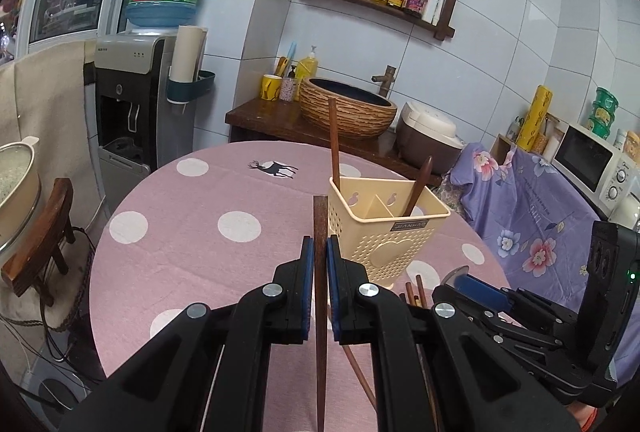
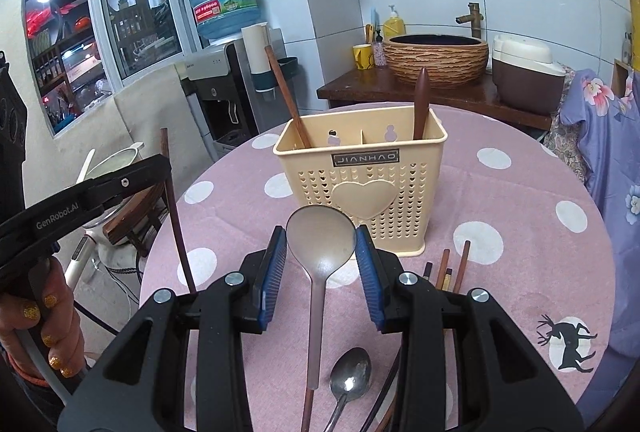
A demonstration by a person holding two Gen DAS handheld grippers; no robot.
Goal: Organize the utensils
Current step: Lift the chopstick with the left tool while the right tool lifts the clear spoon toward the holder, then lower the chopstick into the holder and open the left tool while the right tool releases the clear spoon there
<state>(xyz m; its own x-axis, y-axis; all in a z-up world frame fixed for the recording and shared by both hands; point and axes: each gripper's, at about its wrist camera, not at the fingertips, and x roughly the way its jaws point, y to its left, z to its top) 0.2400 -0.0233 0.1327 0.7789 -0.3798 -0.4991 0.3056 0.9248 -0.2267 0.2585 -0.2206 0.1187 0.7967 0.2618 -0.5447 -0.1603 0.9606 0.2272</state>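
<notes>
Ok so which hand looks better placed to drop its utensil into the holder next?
Probably the right. Its claw, gripping the ladle, faces the holder squarely with the open middle compartment ahead. The left claw, shut on a chopstick, sits off the holder's side.

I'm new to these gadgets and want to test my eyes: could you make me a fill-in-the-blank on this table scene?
1. The left gripper is shut on a single wooden ____.
2. The right gripper holds a metal ladle by its ____.
3. The cream utensil holder shows a ____ shape on its front.
4. The tablecloth is pink with white ____.

Missing: chopstick; bowl; heart; dots
</notes>
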